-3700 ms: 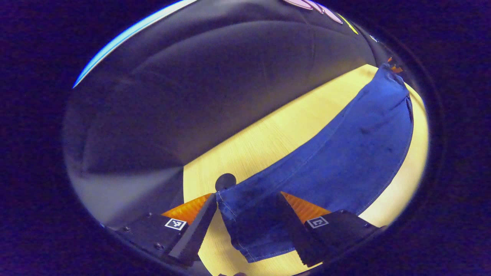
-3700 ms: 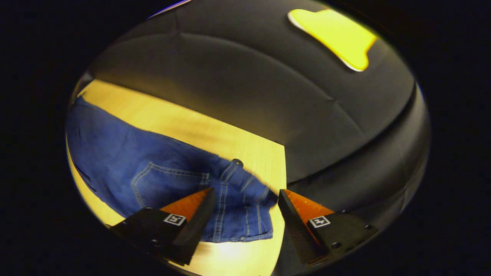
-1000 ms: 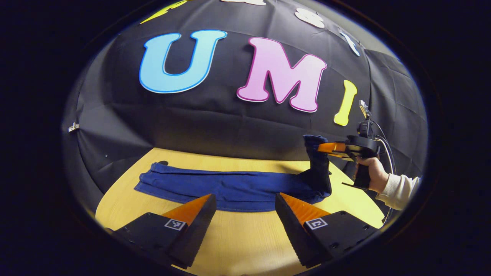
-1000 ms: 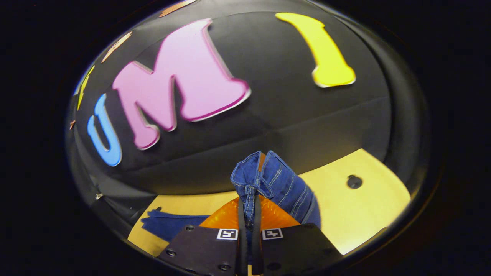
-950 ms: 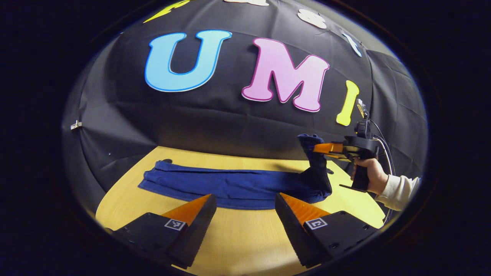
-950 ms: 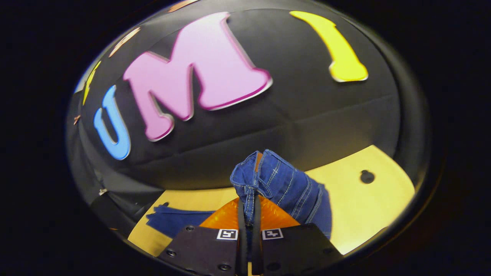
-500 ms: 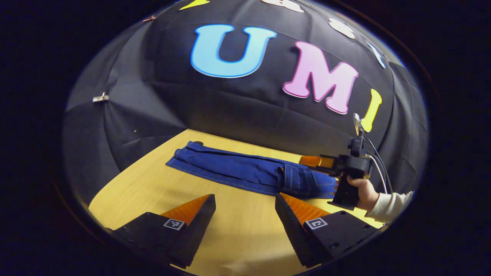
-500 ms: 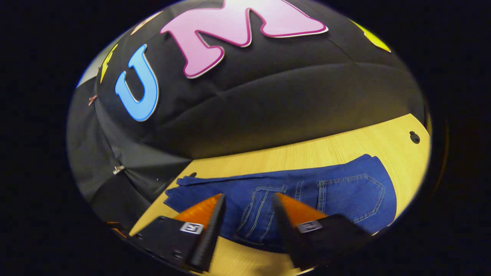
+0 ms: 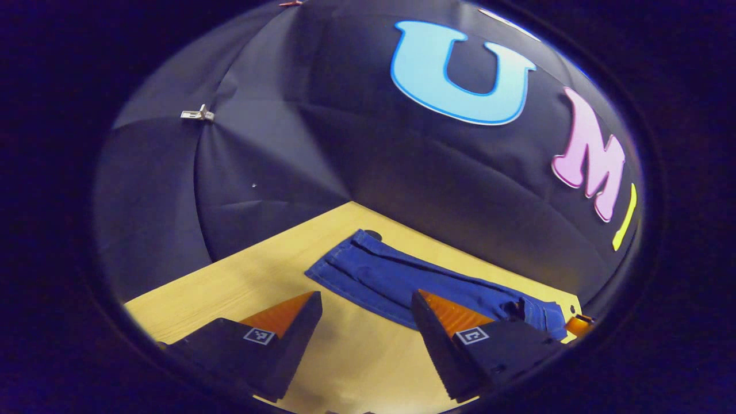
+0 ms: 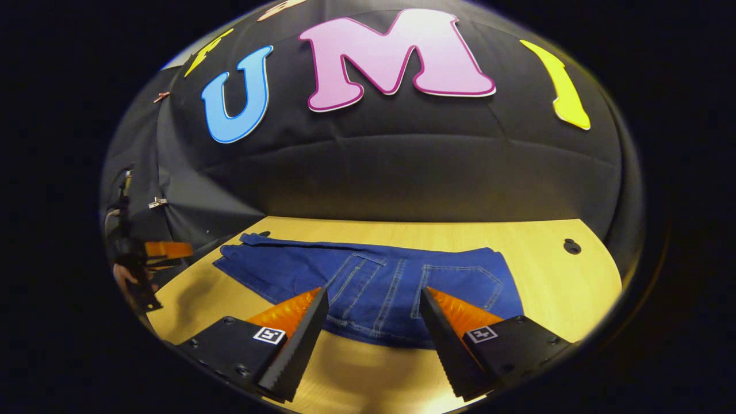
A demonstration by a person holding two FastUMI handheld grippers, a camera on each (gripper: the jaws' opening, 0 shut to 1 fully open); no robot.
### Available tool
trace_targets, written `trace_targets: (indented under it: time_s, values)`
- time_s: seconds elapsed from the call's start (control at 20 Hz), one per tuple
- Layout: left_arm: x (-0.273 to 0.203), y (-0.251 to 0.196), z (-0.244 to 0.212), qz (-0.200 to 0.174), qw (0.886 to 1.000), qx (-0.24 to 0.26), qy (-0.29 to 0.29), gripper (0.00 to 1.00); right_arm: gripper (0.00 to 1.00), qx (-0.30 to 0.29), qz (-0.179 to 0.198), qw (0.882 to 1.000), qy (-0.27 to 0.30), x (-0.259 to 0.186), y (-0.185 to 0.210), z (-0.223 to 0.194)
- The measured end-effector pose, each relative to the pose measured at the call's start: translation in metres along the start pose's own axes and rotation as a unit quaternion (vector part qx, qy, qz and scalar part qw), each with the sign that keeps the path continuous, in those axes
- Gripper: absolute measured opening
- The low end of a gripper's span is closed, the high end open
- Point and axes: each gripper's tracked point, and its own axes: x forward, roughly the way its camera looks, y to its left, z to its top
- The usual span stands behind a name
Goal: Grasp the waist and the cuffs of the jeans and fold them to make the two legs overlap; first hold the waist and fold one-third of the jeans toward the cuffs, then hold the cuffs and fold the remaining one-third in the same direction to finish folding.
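Right gripper (image 10: pixel 368 333) gapes empty above the table (image 10: pixel 552 299) — jeans (image 10: pixel 368 282) lie flat, waist folded over.

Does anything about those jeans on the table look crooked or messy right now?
Nothing much stands out. The jeans lie flat on the wooden table, waist end folded over with its pocket stitching facing up. At the cuffs the layers sit slightly offset. Both grippers, left and right, are open above the table.

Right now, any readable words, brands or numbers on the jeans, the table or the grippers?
jeans: none; stitching and a pocket, no legible tag.
table: none.
left gripper: square black-and-white markers on its fingers, a coded pattern, not text.
right gripper: the same kind of pattern squares, not text.
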Motion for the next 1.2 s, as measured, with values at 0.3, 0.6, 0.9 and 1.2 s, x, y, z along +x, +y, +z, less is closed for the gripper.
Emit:
trace_targets:
  time_s: [0.3, 0.6, 0.9, 1.2]
  values:
    - [0.093, 0.024, 0.002, 0.028, 0.999, 0.002, 0.032, 0.95, 0.97, -0.005, -0.007, 1.0, 0.017, -0.025, -0.007, -0.019]
    - [0.13, 0.023, -0.03, 0.034, 0.996, 0.008, 0.086, 0.92, 0.97, -0.01, -0.019, 0.999, 0.039, -0.022, -0.015, -0.037]
    - [0.134, 0.022, -0.021, -0.003, 0.996, 0.038, 0.081, 0.8, 0.97, 0.002, -0.026, 0.997, 0.066, -0.024, -0.022, -0.056]
    - [0.137, 0.03, -0.033, 0.012, 0.99, 0.104, 0.096, 0.7, 0.98, 0.004, -0.024, 0.996, 0.084, -0.022, -0.022, -0.069]
